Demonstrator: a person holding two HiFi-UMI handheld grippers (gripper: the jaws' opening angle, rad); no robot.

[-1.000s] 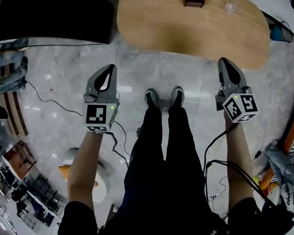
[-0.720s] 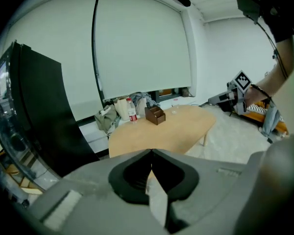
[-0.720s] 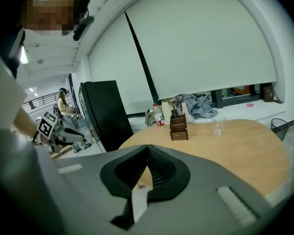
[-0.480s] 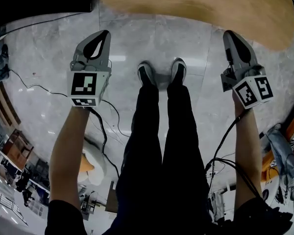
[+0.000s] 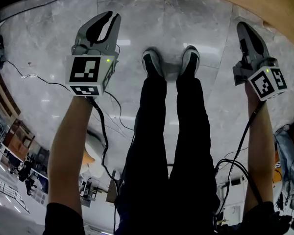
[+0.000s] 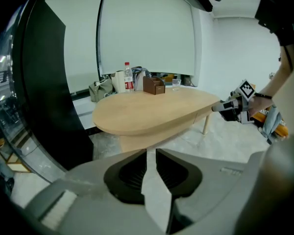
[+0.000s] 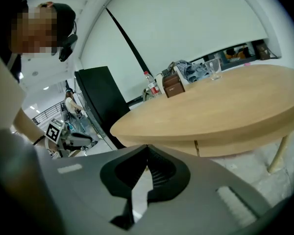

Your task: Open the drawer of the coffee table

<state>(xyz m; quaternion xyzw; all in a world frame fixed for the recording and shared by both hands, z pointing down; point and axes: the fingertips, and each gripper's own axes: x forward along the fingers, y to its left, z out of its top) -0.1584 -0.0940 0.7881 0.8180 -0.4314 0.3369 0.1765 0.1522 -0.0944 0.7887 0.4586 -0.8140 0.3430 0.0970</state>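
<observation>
Tan coffee table point(image 6: 152, 116), grey marbled floor point(image 5: 157, 28)

Ahead of you the bench point(image 6: 152, 114) is an oval of pale wood on slim legs. At its far end stand a bottle point(image 6: 129, 77) with a red label, a brown box point(image 6: 154, 85) and a clear glass point(image 6: 176, 84), all close together. The grey marble floor point(image 5: 152, 28) beneath carries your shoes point(image 5: 152, 62) and a thin black cable point(image 5: 27, 77).

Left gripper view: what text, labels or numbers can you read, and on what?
No text is readable.
Water bottle: red label, print too small to read.
Marker cube: black-and-white square pattern, no words or numbers.
</observation>
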